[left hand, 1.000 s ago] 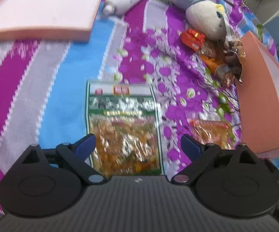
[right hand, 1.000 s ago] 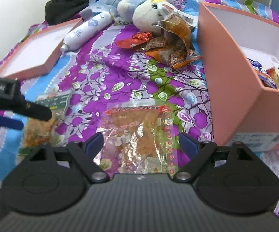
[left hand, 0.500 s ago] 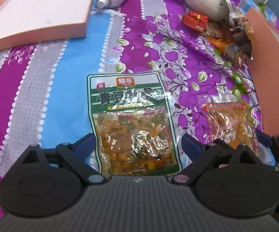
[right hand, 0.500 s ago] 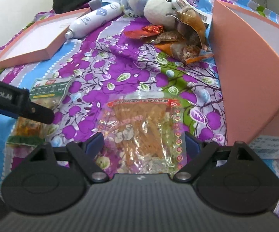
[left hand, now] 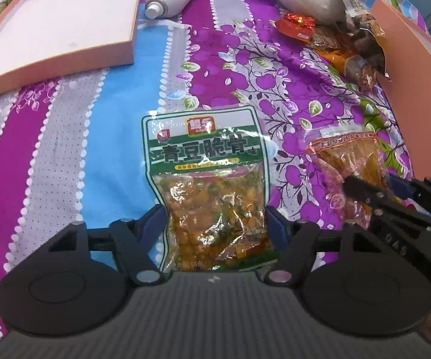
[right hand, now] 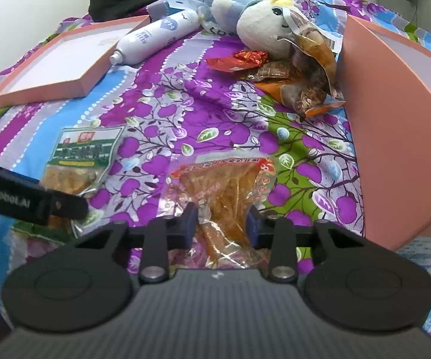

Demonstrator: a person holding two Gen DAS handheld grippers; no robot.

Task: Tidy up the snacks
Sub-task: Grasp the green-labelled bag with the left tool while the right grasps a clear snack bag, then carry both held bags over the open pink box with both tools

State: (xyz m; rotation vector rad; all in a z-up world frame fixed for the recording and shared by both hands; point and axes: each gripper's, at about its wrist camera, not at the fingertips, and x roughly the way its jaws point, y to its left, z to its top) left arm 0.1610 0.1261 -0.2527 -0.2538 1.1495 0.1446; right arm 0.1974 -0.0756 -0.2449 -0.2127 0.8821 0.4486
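Observation:
A green-labelled snack bag (left hand: 212, 179) lies flat on the floral cloth. My left gripper (left hand: 215, 224) has closed on its lower end, one finger at each side edge. The bag also shows in the right wrist view (right hand: 80, 158). An orange snack bag (right hand: 224, 191) lies to its right, next to the pink box (right hand: 394, 137). My right gripper (right hand: 222, 224) is shut on its near end and the bag bunches between the fingers. It also shows in the left wrist view (left hand: 347, 161).
A pile of several snack packets (right hand: 293, 71) lies by a plush toy (right hand: 263, 27) at the back. A white spray bottle (right hand: 155, 39) and a pink box lid (right hand: 56, 62) lie at the back left. The left gripper's finger (right hand: 36, 203) crosses the right view.
Both grippers have moved down and forward onto their bags and closed: the left on the green bag, the right on the orange bag.

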